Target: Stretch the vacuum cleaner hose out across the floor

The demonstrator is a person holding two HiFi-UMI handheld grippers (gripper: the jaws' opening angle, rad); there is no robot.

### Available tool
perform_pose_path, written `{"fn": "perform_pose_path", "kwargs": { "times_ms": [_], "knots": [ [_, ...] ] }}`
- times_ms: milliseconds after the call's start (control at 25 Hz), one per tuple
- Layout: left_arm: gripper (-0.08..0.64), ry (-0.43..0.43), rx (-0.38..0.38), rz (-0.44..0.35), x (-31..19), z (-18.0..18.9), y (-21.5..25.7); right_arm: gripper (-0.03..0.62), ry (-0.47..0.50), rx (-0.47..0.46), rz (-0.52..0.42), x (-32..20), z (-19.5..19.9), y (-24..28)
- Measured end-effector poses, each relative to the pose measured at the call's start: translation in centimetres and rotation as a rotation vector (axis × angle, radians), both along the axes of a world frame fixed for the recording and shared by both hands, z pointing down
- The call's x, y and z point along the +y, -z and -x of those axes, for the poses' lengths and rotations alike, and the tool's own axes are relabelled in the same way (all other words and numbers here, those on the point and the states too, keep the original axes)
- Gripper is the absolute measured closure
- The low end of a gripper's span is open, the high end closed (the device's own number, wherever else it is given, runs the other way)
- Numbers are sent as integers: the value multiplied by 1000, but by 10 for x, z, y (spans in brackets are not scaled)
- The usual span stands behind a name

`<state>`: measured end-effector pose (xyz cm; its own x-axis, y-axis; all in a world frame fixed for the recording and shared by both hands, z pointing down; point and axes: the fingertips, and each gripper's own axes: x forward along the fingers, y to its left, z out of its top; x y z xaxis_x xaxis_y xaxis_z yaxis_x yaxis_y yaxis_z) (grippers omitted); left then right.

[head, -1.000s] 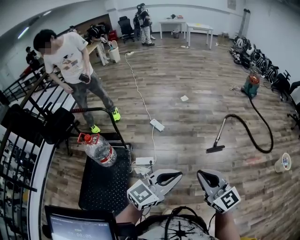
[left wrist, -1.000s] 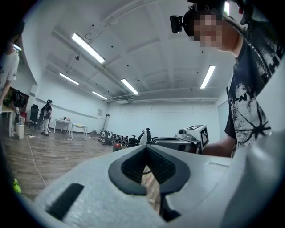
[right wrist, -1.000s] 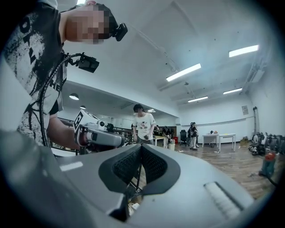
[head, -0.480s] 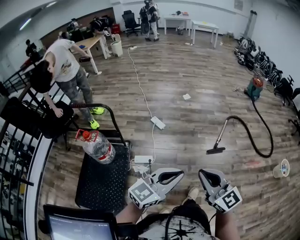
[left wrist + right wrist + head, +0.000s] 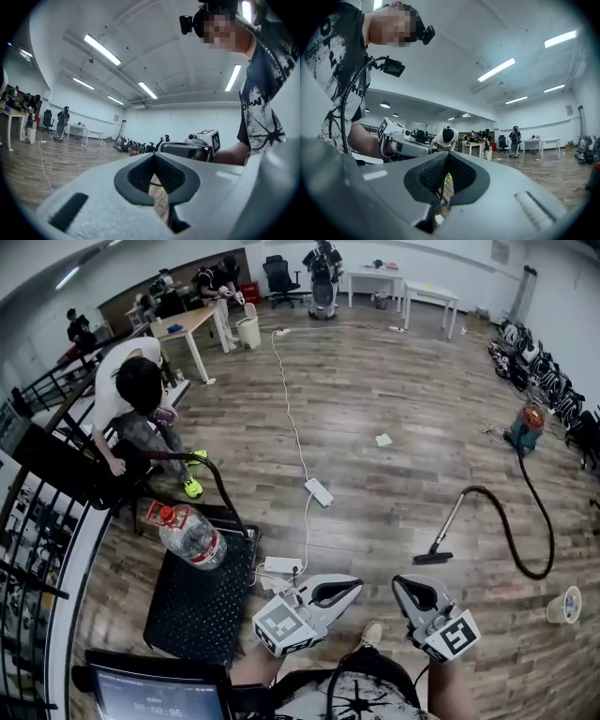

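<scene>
Both tongs shut, empty: left tongs [image 5: 356,584] and right tongs [image 5: 399,583] low at 6 o'clock. Hose [image 5: 525,512] curled on floor [image 5: 375,381] at 2 o'clock, well apart. Since last second, view shifted, my foot [image 5: 372,634] forward. Judged: approaching, stretching not begun.

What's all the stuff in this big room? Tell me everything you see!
vacuum cleaner: one, green with orange top, far right of the floor
hose: one, black, curved on the floor at right
power strip: one, white, middle of the floor
water bottle: one, clear with red cap, on the cart
cart: one, black, lower left
person: one nearby, white shirt, bending over at left
left tongs: one, white, shut, empty, bottom middle
right tongs: one, white, shut, empty, beside the left
</scene>
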<state>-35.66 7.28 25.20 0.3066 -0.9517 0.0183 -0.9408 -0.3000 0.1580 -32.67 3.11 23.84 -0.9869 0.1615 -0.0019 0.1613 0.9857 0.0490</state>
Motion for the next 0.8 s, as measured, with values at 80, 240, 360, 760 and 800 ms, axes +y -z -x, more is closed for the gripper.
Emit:
{"fn": "perform_pose_path", "kwargs": {
  "times_ms": [80, 240, 360, 760, 800],
  "knots": [
    [560, 13, 0, -1, -25, 2, 5, 584, 20, 1, 10, -23, 2, 4],
    [560, 26, -1, 5, -74, 2, 11, 584, 30, -59, 4, -71, 4, 19],
    [560, 29, -9, 10, -108, 4, 13, 584, 32, -70, 4, -105, 6, 20],
    [560, 51, -15, 7, -194, 5, 17, 584, 69, -39, 5, -183, 5, 14],
    [560, 54, -18, 7, -200, 4, 18, 584, 75, -49, 1, -189, 5, 15]
  ]
}}
